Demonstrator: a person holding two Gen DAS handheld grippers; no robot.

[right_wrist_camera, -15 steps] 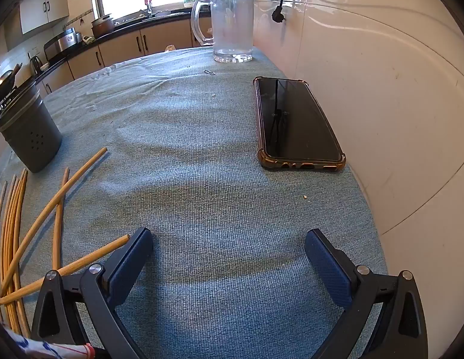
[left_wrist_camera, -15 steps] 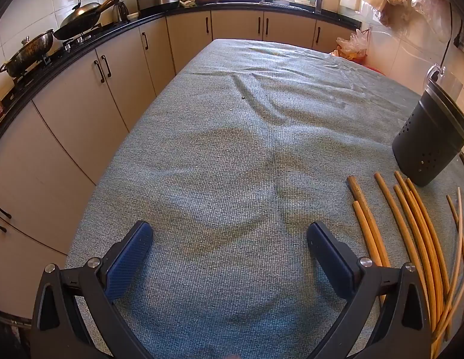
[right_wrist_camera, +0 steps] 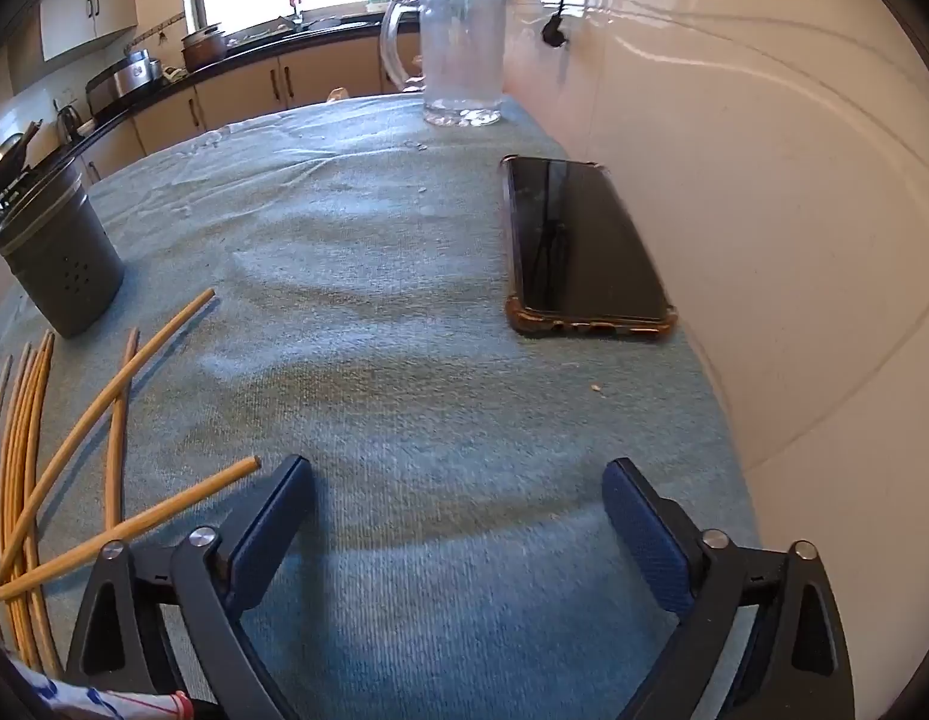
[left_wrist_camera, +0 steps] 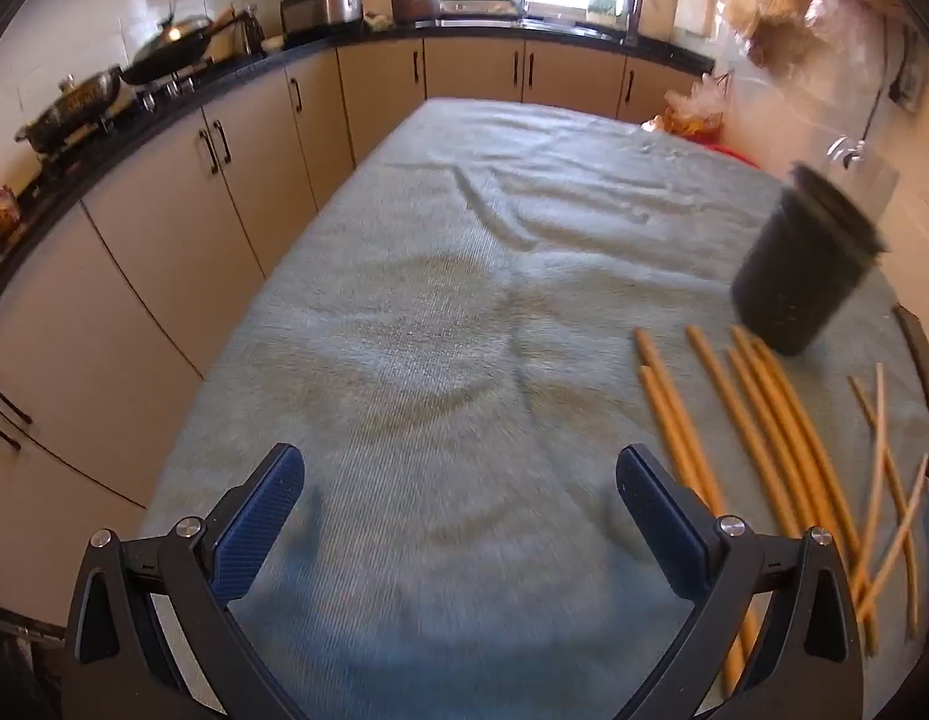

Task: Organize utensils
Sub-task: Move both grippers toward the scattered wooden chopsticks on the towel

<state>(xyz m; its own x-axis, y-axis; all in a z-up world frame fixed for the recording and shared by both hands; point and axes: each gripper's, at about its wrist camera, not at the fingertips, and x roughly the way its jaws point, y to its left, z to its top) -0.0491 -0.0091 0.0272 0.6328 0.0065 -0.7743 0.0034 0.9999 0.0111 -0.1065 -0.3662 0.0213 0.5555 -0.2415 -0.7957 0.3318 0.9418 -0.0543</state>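
Since the earlier frame the left gripper [left_wrist_camera: 458, 516] had swung, shifting the holder [left_wrist_camera: 800, 264] leftward in frame; both it and the right gripper [right_wrist_camera: 458, 516] gaped empty, chopsticks [left_wrist_camera: 758, 432] lying lower right, lengthwise away, nearer the left.

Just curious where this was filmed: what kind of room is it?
Most likely a home kitchen: a wok sits on a stove, cabinets run under a dark counter, and chopsticks lie on the cloth-covered table.
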